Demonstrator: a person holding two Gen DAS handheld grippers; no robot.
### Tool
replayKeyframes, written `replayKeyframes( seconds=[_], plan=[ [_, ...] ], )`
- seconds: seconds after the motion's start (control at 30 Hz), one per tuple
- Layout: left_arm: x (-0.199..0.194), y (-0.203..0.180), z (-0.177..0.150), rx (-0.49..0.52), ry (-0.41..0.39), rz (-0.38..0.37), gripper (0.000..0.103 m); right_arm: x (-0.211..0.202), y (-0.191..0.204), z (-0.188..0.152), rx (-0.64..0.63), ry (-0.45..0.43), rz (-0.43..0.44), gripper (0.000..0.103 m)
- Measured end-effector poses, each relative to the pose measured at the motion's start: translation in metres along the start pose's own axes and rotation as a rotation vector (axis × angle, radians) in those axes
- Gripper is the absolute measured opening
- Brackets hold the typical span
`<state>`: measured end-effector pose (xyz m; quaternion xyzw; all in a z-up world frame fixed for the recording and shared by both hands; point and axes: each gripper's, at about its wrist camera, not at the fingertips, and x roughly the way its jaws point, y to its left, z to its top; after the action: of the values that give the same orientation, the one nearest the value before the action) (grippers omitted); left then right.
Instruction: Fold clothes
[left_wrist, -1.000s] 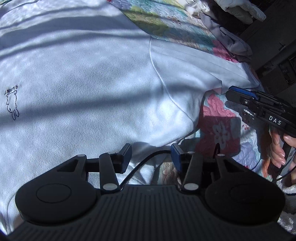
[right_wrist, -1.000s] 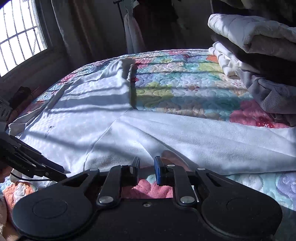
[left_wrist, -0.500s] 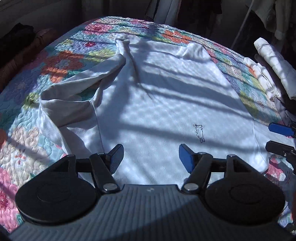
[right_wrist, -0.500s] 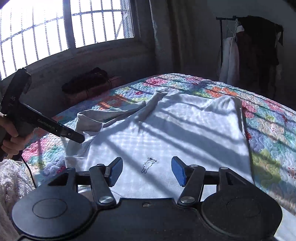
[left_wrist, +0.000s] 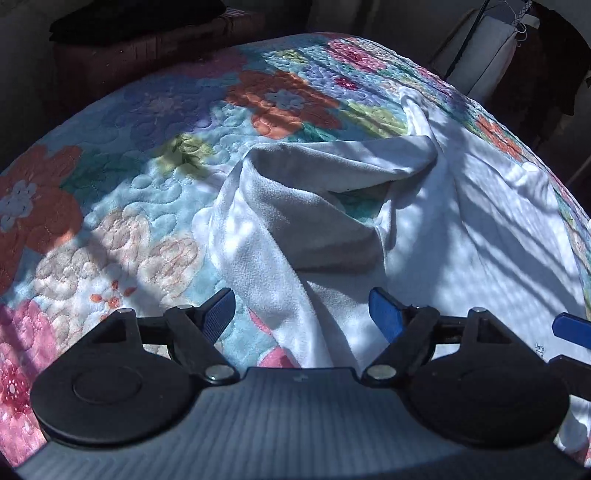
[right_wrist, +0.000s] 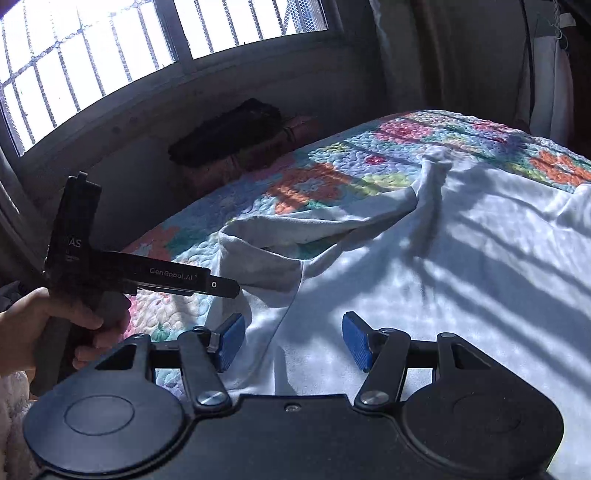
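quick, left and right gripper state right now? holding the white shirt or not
Left gripper: open, jaws just widened, holding nothing; the white shirt lies beneath it.
Right gripper: open, holding nothing, above the shirt.

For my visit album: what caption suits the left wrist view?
Open left tool poised above the crumpled sleeve of a white sweatshirt spread on a floral quilt.

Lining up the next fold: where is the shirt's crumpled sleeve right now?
In the left wrist view the crumpled sleeve lies bunched just beyond the left gripper, on the white shirt's left edge against the floral quilt.
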<state>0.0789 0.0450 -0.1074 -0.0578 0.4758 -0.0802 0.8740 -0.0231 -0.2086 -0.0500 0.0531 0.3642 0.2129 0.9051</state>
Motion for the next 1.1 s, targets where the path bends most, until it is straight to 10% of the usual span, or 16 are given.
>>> replayKeyframes(
  seconds=[0.1,0.23,0.77,0.93,0.97,1.03,1.1],
  plan=[
    [0.031,0.004,0.002,0.109,0.046,0.119,0.03,0.021,0.002,0.008,0.019,0.012,-0.022,0.064],
    [0.024,0.027,0.009,-0.02,0.014,0.061,0.006,0.041,0.001,0.011,0.069,0.023,-0.011,0.064],
    [-0.011,0.055,0.001,-0.138,-0.023,0.101,0.005,0.074,-0.007,-0.045,0.109,0.196,-0.038,0.065],
    [-0.005,0.046,0.004,-0.101,-0.113,0.082,0.053,0.076,0.005,-0.05,0.078,0.221,-0.019,0.073],
    [0.001,0.043,0.004,-0.082,-0.112,0.082,0.051,0.076,0.009,-0.05,0.059,0.223,-0.024,0.073],
    [0.011,0.04,0.007,-0.055,-0.083,0.073,0.003,0.076,0.014,-0.049,0.039,0.225,-0.027,0.073],
    [0.005,0.032,0.005,-0.017,-0.117,0.058,0.002,0.069,0.013,-0.044,0.067,0.213,0.005,0.072]
  ],
)
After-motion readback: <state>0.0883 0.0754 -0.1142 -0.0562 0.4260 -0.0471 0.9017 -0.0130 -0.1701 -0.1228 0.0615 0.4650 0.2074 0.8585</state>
